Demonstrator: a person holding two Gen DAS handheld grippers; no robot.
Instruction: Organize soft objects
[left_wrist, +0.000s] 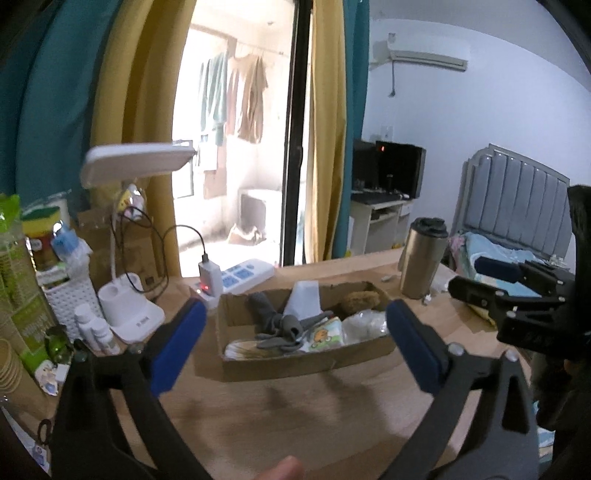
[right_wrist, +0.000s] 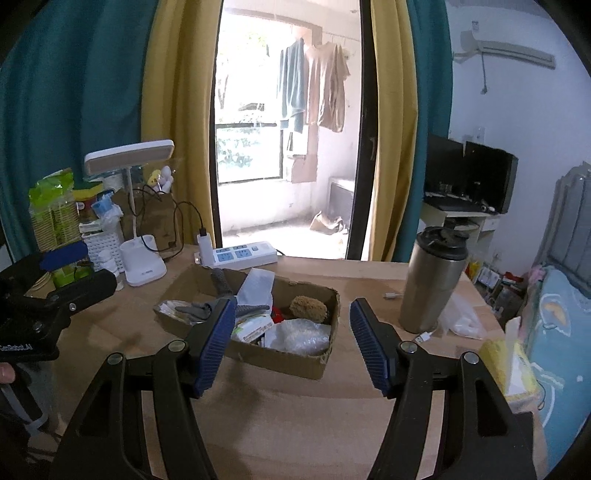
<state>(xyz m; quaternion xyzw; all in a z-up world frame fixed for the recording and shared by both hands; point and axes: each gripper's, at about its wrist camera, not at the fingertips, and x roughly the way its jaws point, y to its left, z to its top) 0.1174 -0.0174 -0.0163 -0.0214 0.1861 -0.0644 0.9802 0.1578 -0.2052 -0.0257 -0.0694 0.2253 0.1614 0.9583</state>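
Soft objects (left_wrist: 295, 328) beyond left claw (left_wrist: 295, 343)

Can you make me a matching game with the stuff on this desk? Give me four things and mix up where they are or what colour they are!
Things:
1. brown sponge
2. metal flask
3. desk lamp
4. power strip

Clues:
A. white with blue sockets, behind the box
B. inside the cardboard box
C. silver with a black lid, standing right of the box
D. white, standing left of the box on the desk

Pairs: 1-B, 2-C, 3-D, 4-A
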